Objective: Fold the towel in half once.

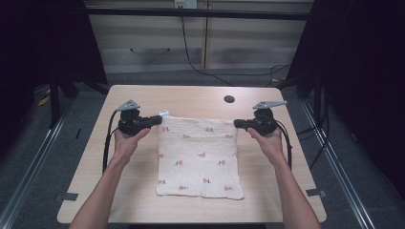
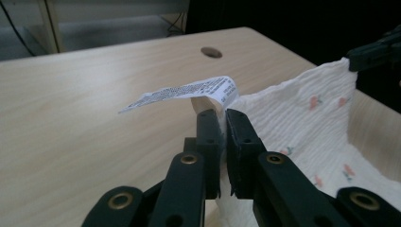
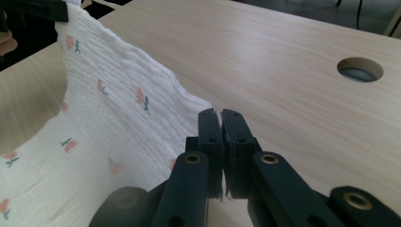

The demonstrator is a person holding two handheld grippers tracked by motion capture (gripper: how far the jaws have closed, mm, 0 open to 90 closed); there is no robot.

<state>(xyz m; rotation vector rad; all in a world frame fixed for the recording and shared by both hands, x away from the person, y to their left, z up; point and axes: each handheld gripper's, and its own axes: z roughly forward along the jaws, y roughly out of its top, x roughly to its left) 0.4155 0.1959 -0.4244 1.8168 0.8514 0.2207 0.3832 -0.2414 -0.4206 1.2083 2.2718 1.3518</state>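
Observation:
A white cloth with small red flower prints lies spread on the wooden table, its far edge lifted off the surface. My left gripper is shut on the far left corner, where a white care label sticks out past the jaws. The left gripper pinches the fabric between its pads. My right gripper is shut on the far right corner. In the right gripper view the right gripper clamps the cloth, which stretches away toward the other gripper.
A round cable hole sits in the table behind the cloth's far right corner. Dark curtains stand at both sides, and cables run across the floor beyond the table's far edge.

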